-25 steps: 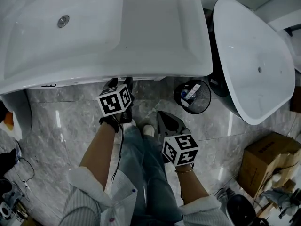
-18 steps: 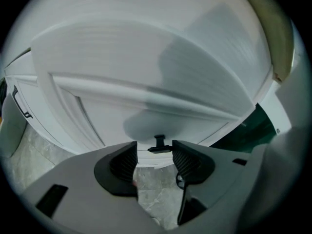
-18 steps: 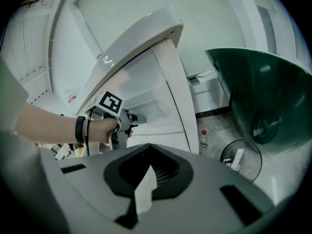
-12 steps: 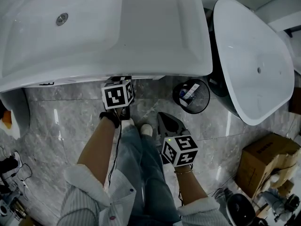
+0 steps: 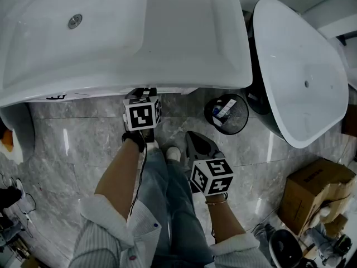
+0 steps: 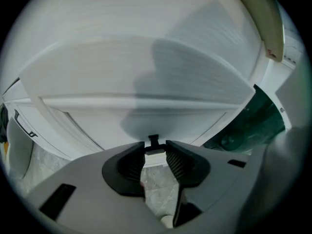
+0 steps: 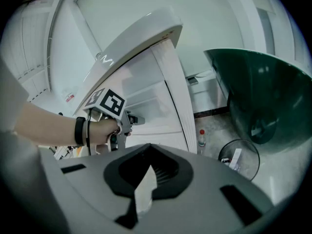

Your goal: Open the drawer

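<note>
Drawer front [image 6: 122,120] toward person [image 5: 167,216], long axis crosswise; left tongs [image 6: 154,148] freshly closed on pull [image 6: 153,141], right tongs [image 7: 150,151] clenched.

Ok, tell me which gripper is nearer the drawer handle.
Left. The left gripper is at the drawer handle; its fingers have just been closing, with the handle between them. The right gripper hangs well back from the cabinet.

A wire bin [image 5: 227,114] stands on the floor [image 5: 83,144] between the vanity [image 5: 167,38] and a tub [image 5: 301,77].
</note>
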A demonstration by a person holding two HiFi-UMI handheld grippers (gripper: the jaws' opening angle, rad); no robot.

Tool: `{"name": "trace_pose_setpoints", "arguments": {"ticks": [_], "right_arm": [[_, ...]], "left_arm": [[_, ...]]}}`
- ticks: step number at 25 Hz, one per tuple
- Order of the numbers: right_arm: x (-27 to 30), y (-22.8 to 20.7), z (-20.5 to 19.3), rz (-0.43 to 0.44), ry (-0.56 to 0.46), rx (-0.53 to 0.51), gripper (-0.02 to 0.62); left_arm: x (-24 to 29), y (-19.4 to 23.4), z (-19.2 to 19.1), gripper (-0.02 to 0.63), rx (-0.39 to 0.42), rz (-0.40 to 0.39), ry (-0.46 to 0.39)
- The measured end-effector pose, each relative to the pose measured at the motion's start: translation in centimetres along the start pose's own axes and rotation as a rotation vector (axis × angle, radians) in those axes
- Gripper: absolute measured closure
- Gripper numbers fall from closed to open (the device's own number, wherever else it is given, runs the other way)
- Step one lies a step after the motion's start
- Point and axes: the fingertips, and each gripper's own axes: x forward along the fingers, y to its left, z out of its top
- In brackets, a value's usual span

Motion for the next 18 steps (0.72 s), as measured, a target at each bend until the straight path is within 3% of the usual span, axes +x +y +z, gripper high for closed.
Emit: {"name": "trace_pose_setpoints", "arguments": {"ticks": [18], "right_arm": [[-0.4, 0.9, -0.4, -0.019, -0.012, 0.022, 0.588]], "left_arm": [[-1.8, -0.7, -2.3, 0.462, -0.006, -0.011, 0.018]]}}
